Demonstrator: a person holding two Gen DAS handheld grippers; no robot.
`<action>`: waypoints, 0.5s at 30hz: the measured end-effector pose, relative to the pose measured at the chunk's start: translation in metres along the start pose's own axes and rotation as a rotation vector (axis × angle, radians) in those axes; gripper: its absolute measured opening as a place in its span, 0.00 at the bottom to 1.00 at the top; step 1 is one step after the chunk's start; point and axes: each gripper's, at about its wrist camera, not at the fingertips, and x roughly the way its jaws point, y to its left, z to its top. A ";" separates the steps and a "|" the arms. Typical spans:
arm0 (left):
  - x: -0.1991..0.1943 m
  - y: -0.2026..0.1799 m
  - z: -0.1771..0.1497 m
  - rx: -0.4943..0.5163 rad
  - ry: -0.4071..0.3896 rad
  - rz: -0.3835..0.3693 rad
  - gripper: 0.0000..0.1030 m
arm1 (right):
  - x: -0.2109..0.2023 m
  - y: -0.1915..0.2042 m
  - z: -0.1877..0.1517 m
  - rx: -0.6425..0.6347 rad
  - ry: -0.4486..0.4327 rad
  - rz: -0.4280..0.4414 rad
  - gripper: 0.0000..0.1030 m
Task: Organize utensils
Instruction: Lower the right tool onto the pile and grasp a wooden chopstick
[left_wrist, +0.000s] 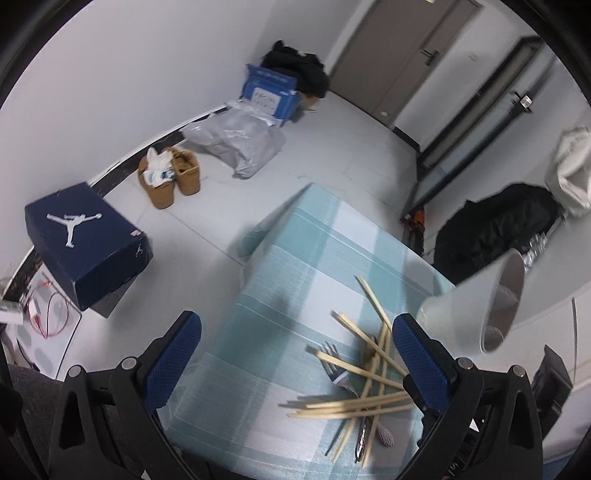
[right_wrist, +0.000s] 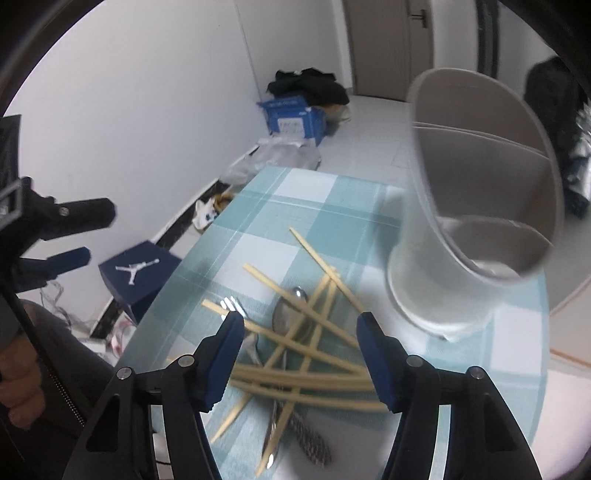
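- The table (right_wrist: 325, 192), under a teal-and-white checked cloth, fills the middle of the right wrist view and runs from centre to bottom in the left wrist view.
- The utensil holder (right_wrist: 476, 206), a pale divided cup, stands at the right of the right wrist view, just beside the pile; both its compartments look empty.
- The right gripper (right_wrist: 299, 354) points down over the pile at lower centre, jaws spread with nothing pinched. Several sticks lie between the pads, so closing here could catch a bundle and drag the tangle.
- The left gripper (left_wrist: 295, 358) at the bottom of its own view is released and empty, with bare cloth between its jaws.
- The chopsticks (right_wrist: 306, 354) lie criss-crossed at lower centre, some near the table's front edge; a nudge could send one off it.
- The spoon (right_wrist: 291, 310) and fork (left_wrist: 332, 363) sit under the sticks; lifting a stick may flick them.
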 end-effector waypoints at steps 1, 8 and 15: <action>0.001 0.003 0.001 -0.014 0.003 0.003 0.99 | 0.008 0.003 0.006 -0.017 0.016 0.000 0.58; 0.002 0.020 0.011 -0.096 0.012 -0.003 0.99 | 0.061 0.038 0.031 -0.218 0.153 0.037 0.47; 0.003 0.037 0.017 -0.156 0.025 -0.027 0.99 | 0.095 0.058 0.041 -0.398 0.249 0.034 0.28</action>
